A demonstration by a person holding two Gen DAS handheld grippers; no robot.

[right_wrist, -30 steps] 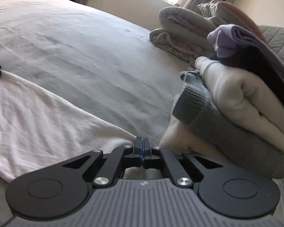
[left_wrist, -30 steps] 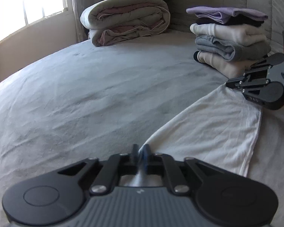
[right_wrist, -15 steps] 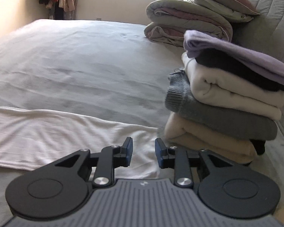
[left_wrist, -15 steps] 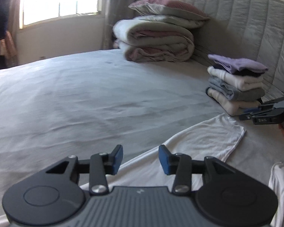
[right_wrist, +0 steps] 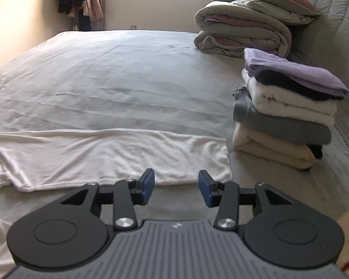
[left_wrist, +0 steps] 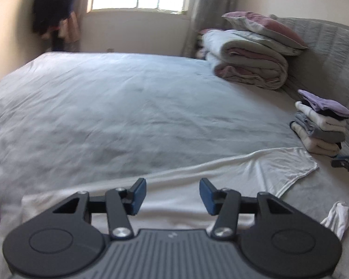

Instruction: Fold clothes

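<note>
Left tongs [left_wrist: 172, 196] and right tongs [right_wrist: 176, 189]: apart, empty. Thin white cotton garment [right_wrist: 109, 155]: flat on grey bed sheet [right_wrist: 118, 81]. Risk: pinching sheet with fabric, dragging fold askew.

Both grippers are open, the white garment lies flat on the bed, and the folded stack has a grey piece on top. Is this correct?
Not quite: the right wrist view shows a purple piece topping the folded stack; grey sits lower. The rest holds: left gripper and right gripper open, white garment flat.
</note>
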